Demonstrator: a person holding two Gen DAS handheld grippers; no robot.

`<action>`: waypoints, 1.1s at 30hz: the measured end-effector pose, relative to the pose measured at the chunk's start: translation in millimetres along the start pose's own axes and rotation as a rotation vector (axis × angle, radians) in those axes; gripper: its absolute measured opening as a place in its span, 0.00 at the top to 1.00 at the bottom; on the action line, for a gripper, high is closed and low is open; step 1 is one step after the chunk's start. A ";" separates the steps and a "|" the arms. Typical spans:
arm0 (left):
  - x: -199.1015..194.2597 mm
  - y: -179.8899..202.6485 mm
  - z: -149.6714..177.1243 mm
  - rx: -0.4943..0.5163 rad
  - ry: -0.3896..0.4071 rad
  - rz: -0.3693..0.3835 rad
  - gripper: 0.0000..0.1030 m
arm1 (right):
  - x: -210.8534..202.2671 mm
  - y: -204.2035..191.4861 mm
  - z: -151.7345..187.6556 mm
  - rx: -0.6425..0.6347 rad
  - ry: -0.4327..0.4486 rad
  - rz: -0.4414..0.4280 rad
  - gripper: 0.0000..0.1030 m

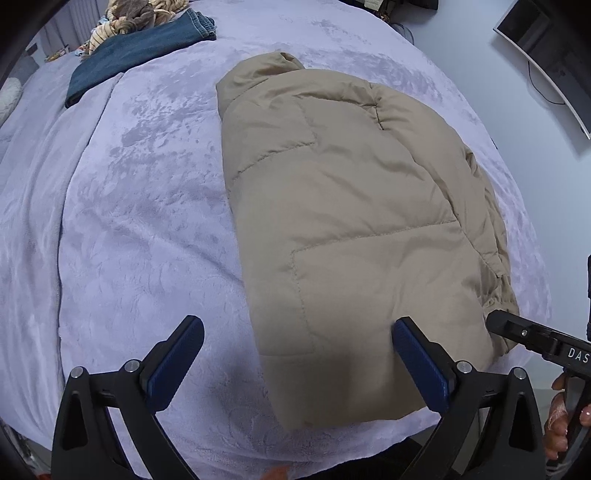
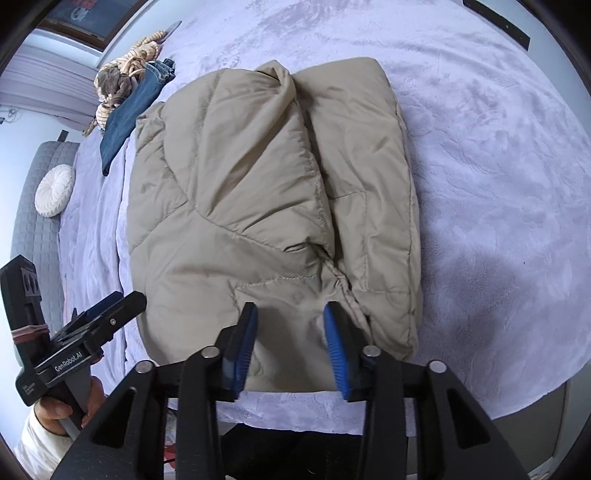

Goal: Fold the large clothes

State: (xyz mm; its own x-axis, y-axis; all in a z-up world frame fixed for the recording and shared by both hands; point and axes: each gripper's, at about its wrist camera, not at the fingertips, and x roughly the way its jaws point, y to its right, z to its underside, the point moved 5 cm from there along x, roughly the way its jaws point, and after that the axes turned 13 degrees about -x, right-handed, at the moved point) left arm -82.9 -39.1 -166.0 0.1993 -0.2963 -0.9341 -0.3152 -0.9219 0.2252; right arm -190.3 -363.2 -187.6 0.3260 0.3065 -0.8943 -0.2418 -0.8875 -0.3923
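A beige quilted puffer jacket [image 1: 351, 206] lies folded into a rough rectangle on the lavender blanket [image 1: 140, 206]; it also fills the middle of the right wrist view [image 2: 258, 206]. My left gripper [image 1: 295, 332] is open and empty, its fingers straddling the jacket's near left edge just above the fabric. My right gripper [image 2: 290, 314] is open with a narrower gap, over the jacket's near edge beside a sleeve fold, holding nothing. The right gripper's tip shows at the jacket's near right corner in the left wrist view [image 1: 498, 321]. The left gripper shows at the left in the right wrist view [image 2: 110, 306].
Folded blue jeans [image 1: 140, 51] and a striped plush toy [image 1: 129, 18] lie at the bed's far left. A round white cushion [image 2: 55, 190] rests by the grey headboard [image 2: 33, 221]. A monitor [image 1: 546, 55] stands beyond the bed at the right. The bed's near edge [image 2: 314, 413] lies just below the grippers.
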 end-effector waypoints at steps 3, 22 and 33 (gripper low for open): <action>-5.3 -2.8 4.7 0.016 0.008 0.001 0.00 | -1.9 -5.8 2.3 0.001 0.011 0.012 0.49; -14.8 -35.1 -7.6 -0.037 0.025 0.035 0.00 | -39.1 -4.0 -12.9 0.044 0.148 0.054 0.16; 28.8 -27.9 -56.4 -0.212 -0.029 0.138 0.00 | -12.6 70.6 -73.7 0.100 0.081 -0.059 0.14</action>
State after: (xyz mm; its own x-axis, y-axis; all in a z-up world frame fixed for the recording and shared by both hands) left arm -16.0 -36.0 -183.7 0.1402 -0.4187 -0.8972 -0.1359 -0.9057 0.4014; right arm -144.1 -455.1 -188.2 0.4138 0.3248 -0.8504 -0.3085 -0.8289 -0.4667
